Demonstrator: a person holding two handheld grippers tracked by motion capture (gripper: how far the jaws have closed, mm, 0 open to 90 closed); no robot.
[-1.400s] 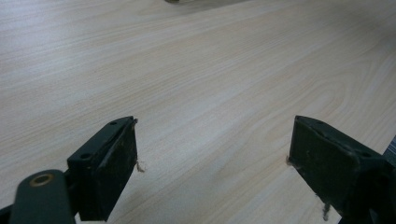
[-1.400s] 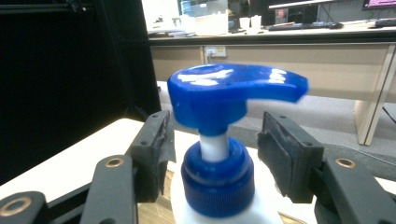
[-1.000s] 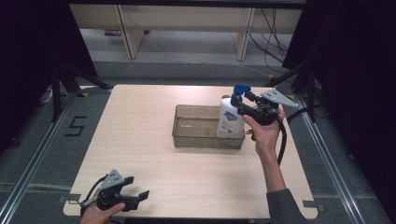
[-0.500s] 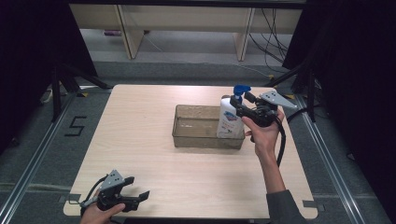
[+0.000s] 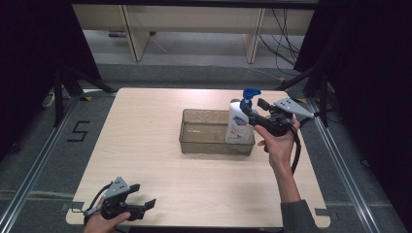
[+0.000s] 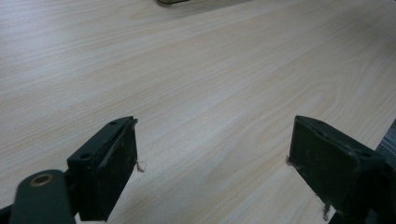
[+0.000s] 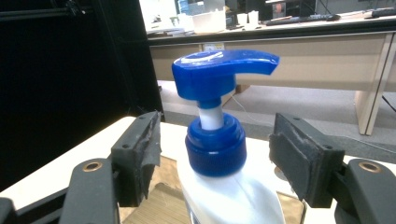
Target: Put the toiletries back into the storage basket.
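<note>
Pump bottle (image 5: 239, 124), white with a blue pump head, is seen standing upright in the right end of the clear tray (image 5: 194, 141), which sits near the middle of the table (image 5: 145, 160). The pump spout is turned toward the right gripper's side in the right gripper view.

Right gripper (image 5: 253, 109) is held level at the bottle's neck, from the tray's right side. In the right gripper view the blue collar (image 7: 215, 150) is seen between the two jaws, with a gap on each side; neither pad is touching it. The jaws have just been opening, with the bottle neck between them. State noted: released, nothing gripped. The right hand (image 5: 278, 141) is wrapped around the gripper body, and the cable is trailing down beside the forearm.

Left gripper (image 5: 145, 204) is held at the near left corner of the table, well apart from tray and bottle. In the left gripper view its jaws are spread wide over bare wood, with nothing between them: released. A corner of the tray is just seen at the top edge of that view.
</note>
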